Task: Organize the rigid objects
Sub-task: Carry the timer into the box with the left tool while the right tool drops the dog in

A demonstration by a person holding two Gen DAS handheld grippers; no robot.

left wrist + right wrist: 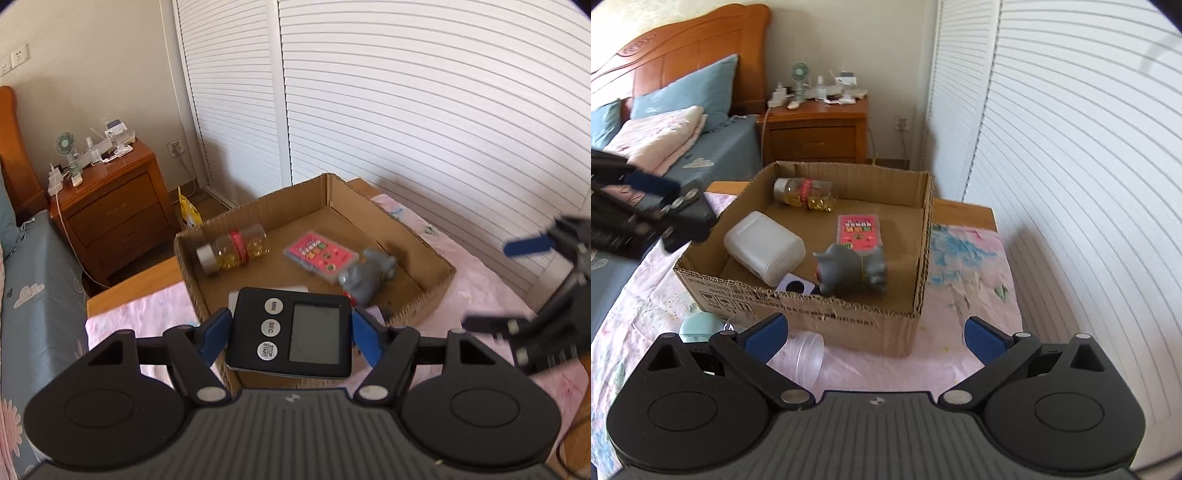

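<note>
- Black digital timer is clamped between the blue pads of the left gripper, held above the near rim of the cardboard box.
- Timer buttons read "MIN", "SEC" and "STOP START"; the grey display is blank.
- Right gripper stands fully spread with nothing between its blue pads; it hangs over the pink floral cloth, just short of the box front wall.
- Box front wall carries black printed handling symbols and a line of text too small to read.
- Box contents, right wrist view: clear bottle with a silver cap and a red band, lying on its side; pink card pack with unreadable print; grey toy figure; white plastic container; small white card with a black disc.
- Outside the box, on the cloth: clear plastic cup on its side and a pale teal round item.
</note>
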